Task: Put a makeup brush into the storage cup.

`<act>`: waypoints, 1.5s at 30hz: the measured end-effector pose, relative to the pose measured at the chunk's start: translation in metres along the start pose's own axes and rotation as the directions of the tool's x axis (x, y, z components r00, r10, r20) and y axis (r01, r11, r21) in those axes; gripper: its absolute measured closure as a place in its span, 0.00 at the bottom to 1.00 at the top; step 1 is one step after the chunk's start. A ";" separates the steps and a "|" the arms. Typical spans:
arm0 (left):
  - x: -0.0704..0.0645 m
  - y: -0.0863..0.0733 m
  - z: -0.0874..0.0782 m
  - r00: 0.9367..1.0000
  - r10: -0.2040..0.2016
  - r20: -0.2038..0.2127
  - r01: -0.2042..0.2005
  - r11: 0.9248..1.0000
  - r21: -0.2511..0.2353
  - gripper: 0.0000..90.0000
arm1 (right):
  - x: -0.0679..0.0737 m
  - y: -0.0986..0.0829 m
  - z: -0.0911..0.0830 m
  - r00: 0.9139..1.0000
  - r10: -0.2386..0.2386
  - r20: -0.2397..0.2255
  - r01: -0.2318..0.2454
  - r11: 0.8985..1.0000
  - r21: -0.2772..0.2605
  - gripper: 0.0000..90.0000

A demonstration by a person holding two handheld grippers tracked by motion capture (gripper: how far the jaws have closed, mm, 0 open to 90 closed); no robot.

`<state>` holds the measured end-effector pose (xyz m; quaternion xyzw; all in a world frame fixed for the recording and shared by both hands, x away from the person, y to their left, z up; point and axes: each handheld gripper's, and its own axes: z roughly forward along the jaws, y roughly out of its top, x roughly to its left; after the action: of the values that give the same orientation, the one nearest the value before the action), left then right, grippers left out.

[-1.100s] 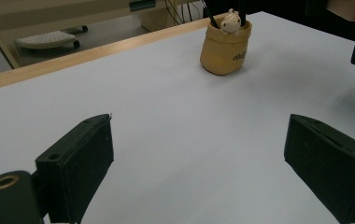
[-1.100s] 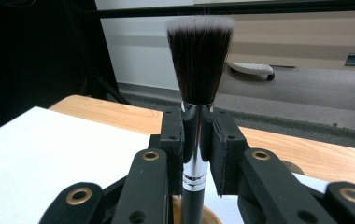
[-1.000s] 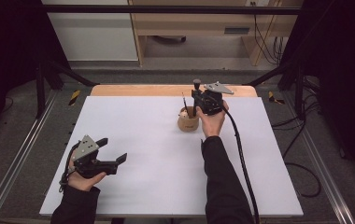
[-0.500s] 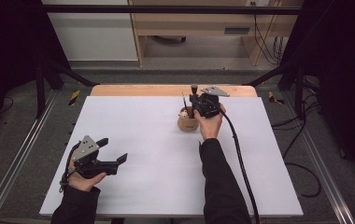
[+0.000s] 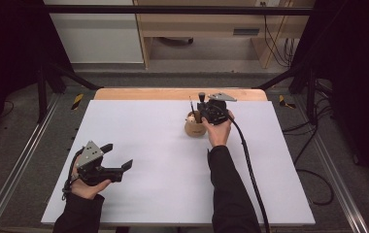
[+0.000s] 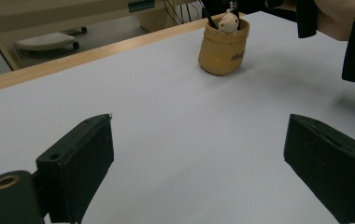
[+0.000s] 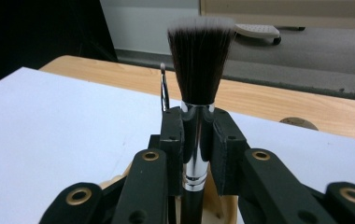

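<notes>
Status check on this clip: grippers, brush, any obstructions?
Right gripper shut on black-bristled, chrome-collared makeup brush, upright above tan fabric holder. Left gripper open, idle, low over white table. Thin brush stands beside it; nothing blocking.

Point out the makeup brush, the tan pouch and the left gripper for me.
makeup brush (image 7: 201, 56): right gripper view, on the bristles.
tan pouch (image 6: 222, 51): left gripper view, on its front wall.
left gripper (image 5: 117, 158): high view, midway between its open jaws.
</notes>
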<state>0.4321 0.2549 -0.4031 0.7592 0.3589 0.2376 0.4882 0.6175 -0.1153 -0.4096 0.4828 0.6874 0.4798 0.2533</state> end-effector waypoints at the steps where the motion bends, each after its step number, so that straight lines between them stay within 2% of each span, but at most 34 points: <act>1: 0.000 0.000 0.000 1.000 0.000 0.000 0.000 1.000 0.000 0.09 | 0.000 -0.001 0.001 1.000 0.002 0.003 -0.002 1.000 0.009 0.86; 12: 0.000 0.000 0.001 1.000 0.004 0.000 -0.004 1.000 0.004 0.09 | -0.003 -0.003 0.001 1.000 -0.005 0.011 0.004 0.998 0.064 0.84; 16: 0.000 0.000 0.001 1.000 0.003 0.000 -0.003 1.000 0.005 0.09 | -0.003 -0.001 -0.004 1.000 -0.002 0.011 0.001 0.997 0.072 0.79; 22: -0.001 0.000 0.001 1.000 0.009 0.000 -0.009 1.000 0.007 0.09 | -0.002 -0.002 -0.014 1.000 -0.002 -0.020 0.004 0.996 0.090 0.66; 30: -0.002 -0.001 0.004 1.000 0.009 0.001 -0.009 1.000 0.013 0.09 | -0.001 -0.001 -0.043 0.998 -0.018 -0.056 0.022 0.997 0.069 0.48; 34: -0.003 -0.001 0.004 1.000 0.006 0.001 -0.006 1.000 0.011 0.09 | 0.001 0.000 -0.061 0.996 -0.050 -0.077 0.053 0.997 0.049 0.41; 39: -0.003 -0.001 0.005 1.000 0.010 0.002 -0.010 1.000 0.017 0.09 | 0.005 0.001 -0.085 0.991 -0.053 -0.122 0.054 0.999 0.006 0.35; 45: -0.003 -0.001 0.005 1.000 0.005 0.003 -0.005 1.000 0.017 0.09 | 0.007 -0.002 -0.103 0.986 -0.083 -0.145 0.079 0.996 -0.031 0.29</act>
<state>0.4331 0.2497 -0.4066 0.7646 0.3581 0.2349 0.4817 0.5301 -0.1518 -0.3678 0.4148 0.7171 0.5118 0.2277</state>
